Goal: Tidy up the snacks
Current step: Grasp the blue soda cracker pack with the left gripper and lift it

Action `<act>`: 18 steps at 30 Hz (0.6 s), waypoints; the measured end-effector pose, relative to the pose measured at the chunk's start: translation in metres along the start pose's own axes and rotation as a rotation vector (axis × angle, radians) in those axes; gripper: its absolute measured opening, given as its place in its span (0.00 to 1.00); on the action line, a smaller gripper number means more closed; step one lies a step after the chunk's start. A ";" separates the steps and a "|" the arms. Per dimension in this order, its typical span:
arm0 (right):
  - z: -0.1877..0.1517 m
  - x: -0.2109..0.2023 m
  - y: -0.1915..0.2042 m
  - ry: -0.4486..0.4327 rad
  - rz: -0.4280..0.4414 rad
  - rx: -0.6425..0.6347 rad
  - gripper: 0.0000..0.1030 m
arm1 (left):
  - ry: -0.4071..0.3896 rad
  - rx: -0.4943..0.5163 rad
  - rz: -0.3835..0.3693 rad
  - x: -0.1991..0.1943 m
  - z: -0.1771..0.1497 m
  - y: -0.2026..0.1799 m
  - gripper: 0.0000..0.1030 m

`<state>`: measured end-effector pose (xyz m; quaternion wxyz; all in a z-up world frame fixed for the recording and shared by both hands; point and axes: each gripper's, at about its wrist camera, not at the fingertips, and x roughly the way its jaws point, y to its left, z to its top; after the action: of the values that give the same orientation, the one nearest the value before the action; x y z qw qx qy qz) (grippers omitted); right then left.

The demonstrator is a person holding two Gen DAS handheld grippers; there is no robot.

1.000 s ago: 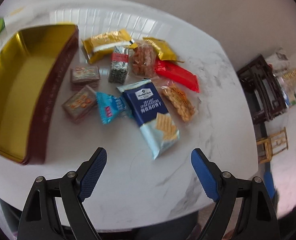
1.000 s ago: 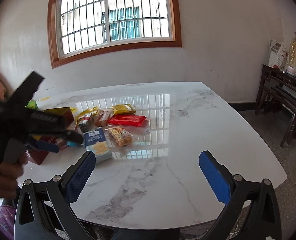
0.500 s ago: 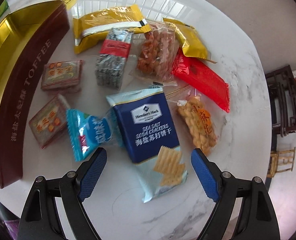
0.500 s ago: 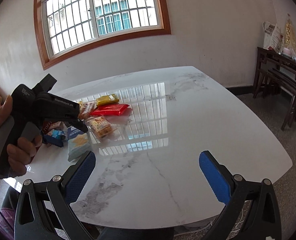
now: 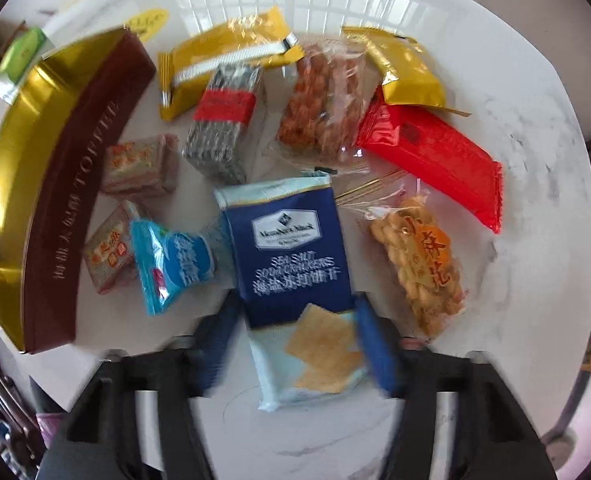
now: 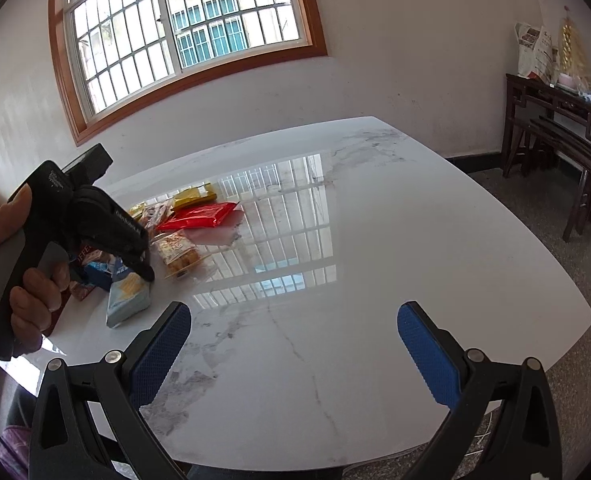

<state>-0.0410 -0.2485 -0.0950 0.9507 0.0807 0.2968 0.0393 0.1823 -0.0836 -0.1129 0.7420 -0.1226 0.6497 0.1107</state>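
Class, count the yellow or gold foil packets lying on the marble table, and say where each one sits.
2. One gold packet lies by the toffee tin, above the silver-and-red packet. The other overlaps the red packet. None looks hidden.

Snack count on the worktop (image 5: 515,320): 10 packs, 1 tin, 2 grippers.

Counted in the left wrist view: 2 yellow/gold packs (image 5: 223,60) (image 5: 405,68), 2 small brown square packs (image 5: 139,164) (image 5: 109,248), 2 clear bags of fried twists (image 5: 323,104) (image 5: 423,264), 1 red pack (image 5: 435,156), 1 silver pack w/ red band (image 5: 225,120), 1 light-blue pack (image 5: 171,264), 1 navy cracker pack (image 5: 291,248), 1 gold tin (image 5: 55,184). Grippers: left gripper (image 5: 295,340), right gripper (image 6: 295,352).
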 end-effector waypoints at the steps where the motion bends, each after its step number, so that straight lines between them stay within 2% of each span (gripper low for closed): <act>1: 0.000 0.000 -0.001 0.001 0.000 0.005 1.00 | 0.002 0.007 0.001 0.000 0.000 -0.003 0.52; 5: 0.002 -0.004 -0.005 -0.004 -0.008 0.014 1.00 | -0.030 0.084 -0.031 -0.003 -0.019 -0.010 0.51; 7: 0.003 -0.006 -0.006 -0.007 -0.016 0.008 1.00 | -0.053 0.127 -0.077 -0.004 -0.038 -0.012 0.51; 9: 0.004 -0.007 -0.007 -0.008 -0.020 0.006 1.00 | -0.067 0.160 -0.175 -0.008 -0.056 -0.006 0.51; 10: 0.004 -0.007 -0.007 -0.006 -0.022 0.007 1.00 | -0.072 0.169 -0.197 -0.009 -0.061 -0.004 0.51; 14: 0.006 -0.007 -0.003 0.002 -0.020 0.008 1.00 | -0.148 0.250 -0.220 -0.019 -0.092 0.005 0.51; 18: 0.005 -0.007 0.010 0.003 -0.017 -0.030 1.00 | -0.202 0.276 -0.240 -0.031 -0.097 0.021 0.51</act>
<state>-0.0444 -0.2405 -0.0851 0.9516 0.0639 0.2984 0.0357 0.0804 -0.0951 -0.0956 0.8211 -0.0847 0.5617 -0.0567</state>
